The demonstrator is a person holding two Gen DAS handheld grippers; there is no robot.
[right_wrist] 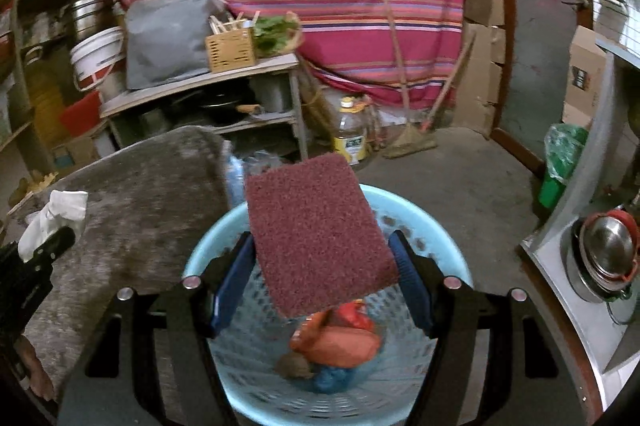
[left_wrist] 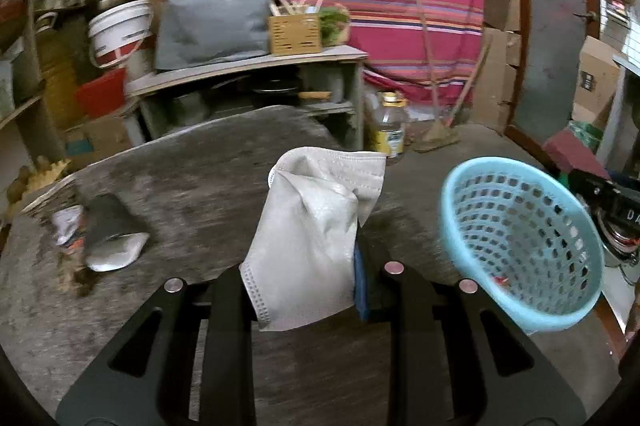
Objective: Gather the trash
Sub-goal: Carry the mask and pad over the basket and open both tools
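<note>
Worktop (left_wrist: 168, 178): a grey, worn surface with rounded edge; it carries the leftover trash and stands just beside the basket.
Basket (right_wrist: 208, 250): light blue plastic with many holes, standing off the worktop's edge, near the floor level. In the right wrist view it is directly under the right gripper. At its bottom lie an orange bag (right_wrist: 340, 342), something blue and one brownish piece.
Scouring pad (right_wrist: 320, 230): dark red, rough, rectangular. It is held flat above the opening of the basket.
Right gripper (right_wrist: 320, 278): its blue pads are spread wide and press on the two opposite edges of the scouring pad.
Face mask (left_wrist: 308, 242): white-grey, crumpled, standing up out of the left gripper, above the worktop and to the left of the basket (left_wrist: 520, 246).
Left gripper (left_wrist: 304, 290): nearly pressed together, pinching the lower part of the face mask.
Remaining trash: a silver-grey wrapper (left_wrist: 114, 246) and a small crumpled packet (left_wrist: 66, 224) lie on the worktop's left side, near each other.
</note>
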